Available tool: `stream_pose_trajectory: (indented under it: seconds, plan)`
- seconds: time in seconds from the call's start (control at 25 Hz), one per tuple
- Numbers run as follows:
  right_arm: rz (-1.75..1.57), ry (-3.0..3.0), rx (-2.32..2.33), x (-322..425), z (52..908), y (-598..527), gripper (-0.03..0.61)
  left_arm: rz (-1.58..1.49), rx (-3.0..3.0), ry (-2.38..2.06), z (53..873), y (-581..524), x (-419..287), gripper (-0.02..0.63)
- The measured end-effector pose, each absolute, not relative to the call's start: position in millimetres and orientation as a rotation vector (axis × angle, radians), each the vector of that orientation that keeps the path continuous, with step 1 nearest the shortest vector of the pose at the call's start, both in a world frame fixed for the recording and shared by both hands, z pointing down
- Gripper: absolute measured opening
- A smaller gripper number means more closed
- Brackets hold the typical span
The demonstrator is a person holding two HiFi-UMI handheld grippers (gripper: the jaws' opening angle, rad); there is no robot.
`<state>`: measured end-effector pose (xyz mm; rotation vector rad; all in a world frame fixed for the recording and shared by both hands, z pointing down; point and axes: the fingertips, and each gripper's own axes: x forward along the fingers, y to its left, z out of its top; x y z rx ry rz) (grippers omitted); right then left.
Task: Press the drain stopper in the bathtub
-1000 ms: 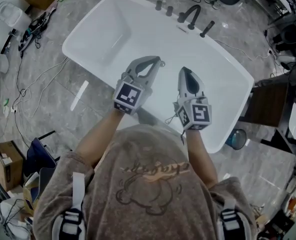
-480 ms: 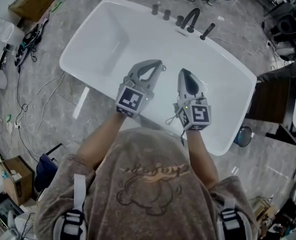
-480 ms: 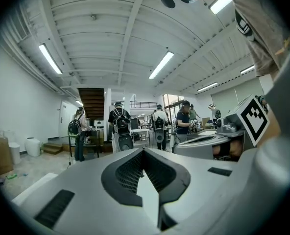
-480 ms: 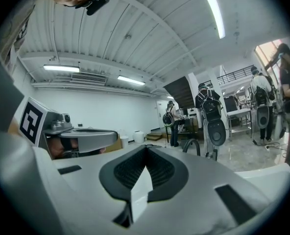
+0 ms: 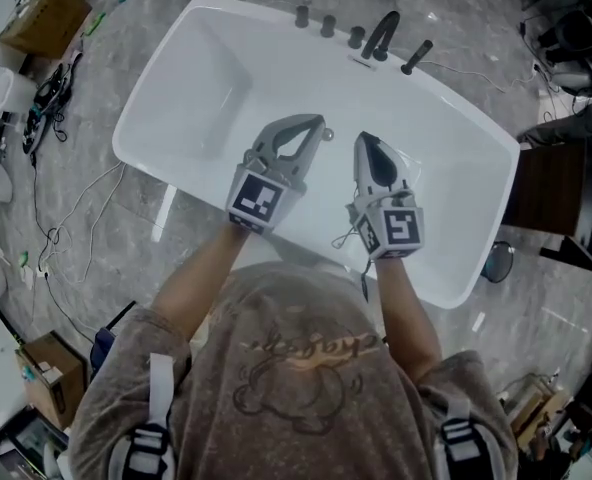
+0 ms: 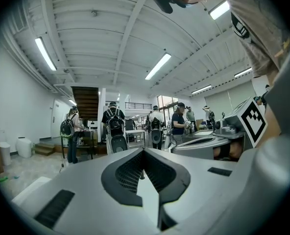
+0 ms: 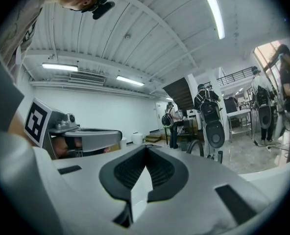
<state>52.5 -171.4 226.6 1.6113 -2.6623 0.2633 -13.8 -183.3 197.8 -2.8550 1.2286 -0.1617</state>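
Note:
In the head view, a white bathtub (image 5: 216,78) lies below me with a small chrome drain stopper (image 5: 327,132) on its floor. My left gripper (image 5: 316,125) hovers over the tub, shut on nothing, its tips right beside the stopper. My right gripper (image 5: 363,140) hangs just to the right, also shut and empty. In the left gripper view the jaws (image 6: 144,153) meet, pointing out across the room, with the right gripper (image 6: 218,142) alongside. The right gripper view shows its jaws (image 7: 146,150) closed, with the left gripper (image 7: 81,135) beside them.
A dark faucet (image 5: 382,34) and several knobs (image 5: 326,25) line the tub's far rim. Cables (image 5: 56,208) and boxes (image 5: 44,13) lie on the marble floor at left. A dark stand (image 5: 551,203) sits to the right. People stand in the hall beyond (image 6: 113,126).
The head view has drifted forward over the tub, so the tub sits a little lower in the picture. Both grippers stay shut and hold nearly the same place.

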Motion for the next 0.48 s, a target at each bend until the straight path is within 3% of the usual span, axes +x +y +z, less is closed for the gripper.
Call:
stream_pose_trajectory:
  seconds: [0.48]
  plan:
    - [0.209, -2.655, 1.633, 41, 264, -214, 0.0, -0.146, -2.898, 1.158, 246, -224, -22, 0.0]
